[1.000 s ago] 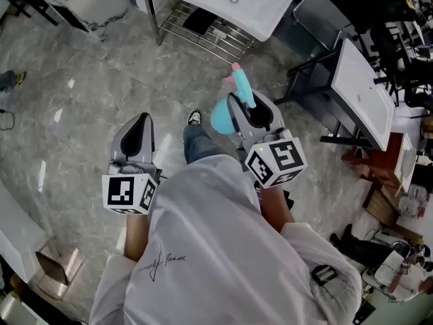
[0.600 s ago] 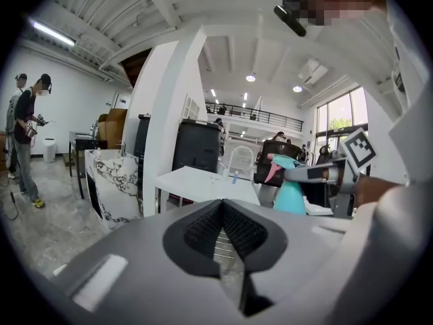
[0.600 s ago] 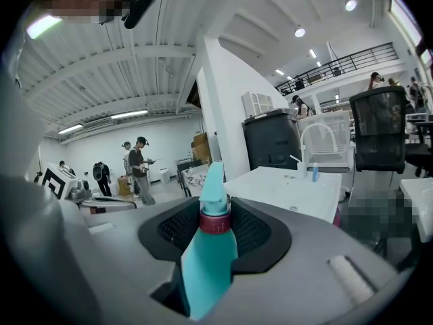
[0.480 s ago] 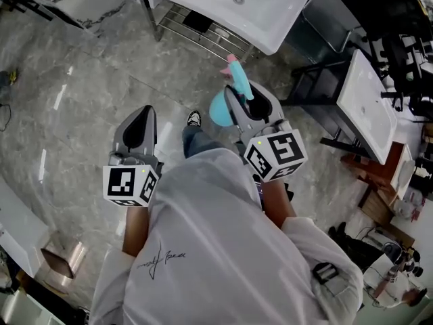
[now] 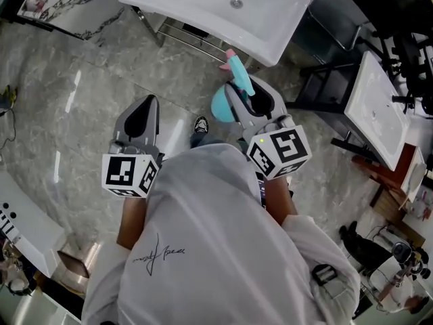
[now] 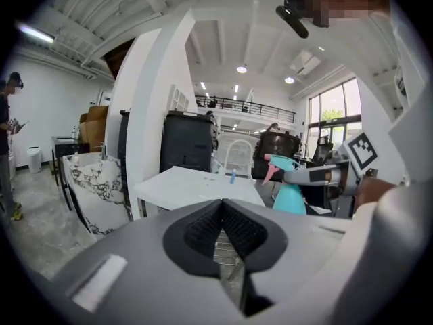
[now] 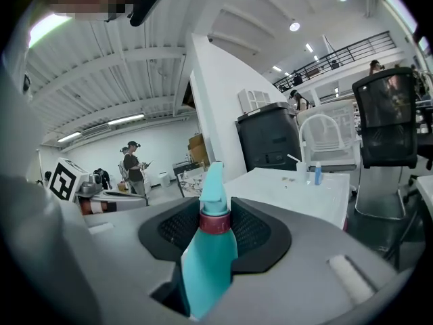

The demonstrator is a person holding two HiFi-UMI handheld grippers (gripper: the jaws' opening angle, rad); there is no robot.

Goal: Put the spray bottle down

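Note:
The spray bottle is teal with a pink trigger and a red collar. My right gripper is shut on its neck, and the bottle hangs between the jaws above the floor. My left gripper is held level beside it, shut with nothing in it; its pads meet at the tip. In the left gripper view the bottle shows to the right. A white table stands just ahead of both grippers, and its top lies beyond the bottle.
A small blue bottle stands on the white table, and a wire shelf sits under it. A second white table stands at right, a black chair near it. A marble-patterned slab lies at far left. People stand far off.
Both grippers have moved forward towards the white table, which is now closer and fills more of the head view's top. The right gripper still holds the bottle.

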